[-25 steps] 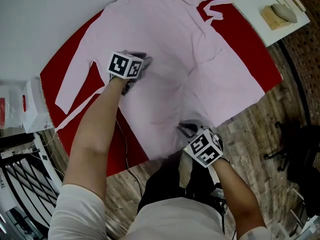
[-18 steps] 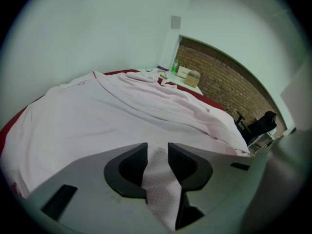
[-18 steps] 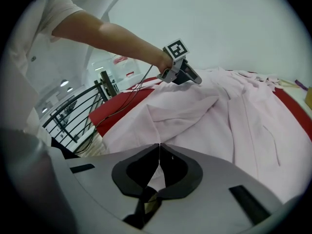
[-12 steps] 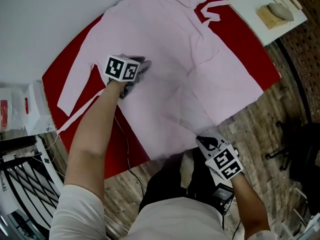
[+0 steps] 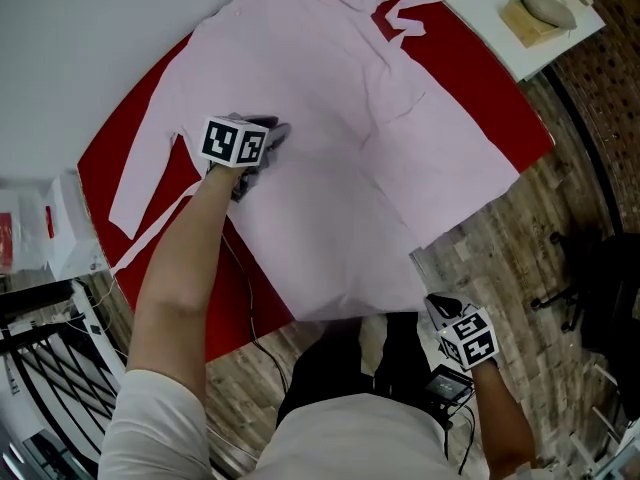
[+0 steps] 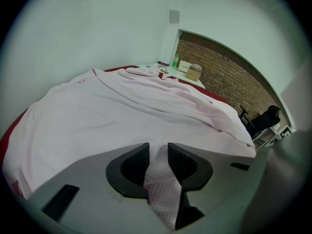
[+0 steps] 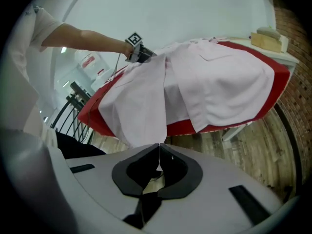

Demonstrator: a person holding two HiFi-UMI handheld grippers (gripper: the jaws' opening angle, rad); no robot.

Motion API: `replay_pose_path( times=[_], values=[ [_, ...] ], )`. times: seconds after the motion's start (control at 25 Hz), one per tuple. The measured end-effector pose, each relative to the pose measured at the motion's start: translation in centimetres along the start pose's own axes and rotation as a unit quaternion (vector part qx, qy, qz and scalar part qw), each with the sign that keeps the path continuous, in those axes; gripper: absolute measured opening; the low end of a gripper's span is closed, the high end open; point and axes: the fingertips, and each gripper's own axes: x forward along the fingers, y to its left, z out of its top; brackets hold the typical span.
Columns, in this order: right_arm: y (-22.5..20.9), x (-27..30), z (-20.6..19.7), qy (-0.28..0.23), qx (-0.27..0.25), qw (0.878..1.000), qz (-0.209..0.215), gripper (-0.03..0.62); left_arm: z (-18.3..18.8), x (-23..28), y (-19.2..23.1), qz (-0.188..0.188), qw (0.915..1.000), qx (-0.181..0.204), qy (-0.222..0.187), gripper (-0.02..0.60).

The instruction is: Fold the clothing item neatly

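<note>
So the pink shirt (image 5: pixel 330 118) is spread flat over the red bench (image 5: pixel 497 108), collar at the far side. Its near hem spills over the edge closest to the person.

The left forearm (image 5: pixel 180 268) is stretched well out over the bench, almost straight, with the wrist tipped down. The left gripper (image 5: pixel 272 133) sits on the middle-left of the shirt, near the sleeve. In the left gripper view its jaws (image 6: pixel 157 152) are partly closed, clamped on a raised strip of the checked pink cloth that touches both pads.

The right arm is the opposite, tucked in close to the body. Only a short bit of the right forearm (image 5: pixel 505 423) shows at the bottom. The right gripper (image 5: pixel 437 303) is off the bench completely, out over the wooden floor (image 5: pixel 520 238) and angled down, just beside the shirt's near-right corner. In its own view the 2 jaws (image 7: pixel 159 147) are pressed together. The hanging hem narrows to a point right at the tips and a thin pale sliver shows between them, so it looks pinched on the very edge of the shirt.
</note>
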Motion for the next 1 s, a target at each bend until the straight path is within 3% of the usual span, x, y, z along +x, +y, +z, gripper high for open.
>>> replay_pose_path(
  times=[0.24,0.64,0.76,1.0],
  values=[
    [-2.4,1.0,-2.1,0.003,0.053,0.998,-0.023,0.019,0.0,0.1,0.0,0.003,1.0000,-0.002,-0.006,0.112],
    [-4.7,2.5,-1.1,-0.011,0.071,0.995,-0.071,0.023,0.6,-0.5,0.1,0.004,0.9998,-0.006,-0.021,0.127],
    [-4.7,1.7,0.9,-0.037,0.065,0.994,-0.077,0.095,1.2,-0.7,0.4,0.006,0.9997,-0.002,-0.025,0.127],
    [-2.0,0.7,9.9,-0.121,0.025,0.991,-0.056,0.100,3.2,-0.5,1.7,0.013,0.9989,-0.022,-0.040,0.127]
  ],
)
